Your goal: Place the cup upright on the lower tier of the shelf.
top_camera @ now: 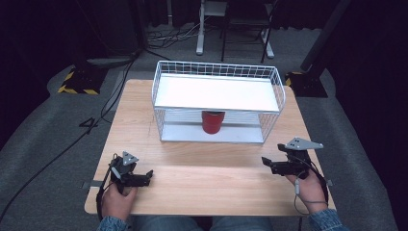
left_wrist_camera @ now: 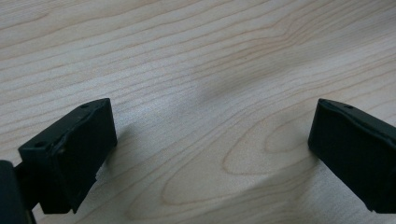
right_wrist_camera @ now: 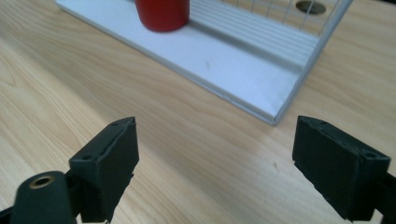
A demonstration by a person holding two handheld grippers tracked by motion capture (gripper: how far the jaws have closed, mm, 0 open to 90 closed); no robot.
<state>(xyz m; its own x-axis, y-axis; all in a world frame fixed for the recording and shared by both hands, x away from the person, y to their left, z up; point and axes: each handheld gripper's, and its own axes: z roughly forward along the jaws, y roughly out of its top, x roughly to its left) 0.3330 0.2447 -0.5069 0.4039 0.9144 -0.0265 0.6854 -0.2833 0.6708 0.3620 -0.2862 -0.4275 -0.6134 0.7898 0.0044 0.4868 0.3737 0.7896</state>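
Note:
A red cup [top_camera: 212, 121] stands upright on the lower white board of a white wire shelf rack [top_camera: 156, 86] at the far middle of the wooden table [top_camera: 216, 192]. My left gripper [top_camera: 146, 177] lies near the front left edge and points right. In the left gripper view its jaws [left_wrist_camera: 212, 135] stand open over bare wood. My right gripper [top_camera: 266, 163] is at the front right, pointing left toward the rack. In the right gripper view it [right_wrist_camera: 215, 144] is open with nothing between its jaws. The red cup [right_wrist_camera: 162, 14] and the rack's white base board [right_wrist_camera: 224, 60] lie ahead of it.
The rack's upper white shelf [top_camera: 216, 92] roofs over the cup. A stand base with yellow-black stripes [top_camera: 77, 83] and cables lie on the grey floor at the left. Furniture legs [top_camera: 199, 33] stand behind the table. A round hole [right_wrist_camera: 310, 6] sits in the tabletop behind the rack.

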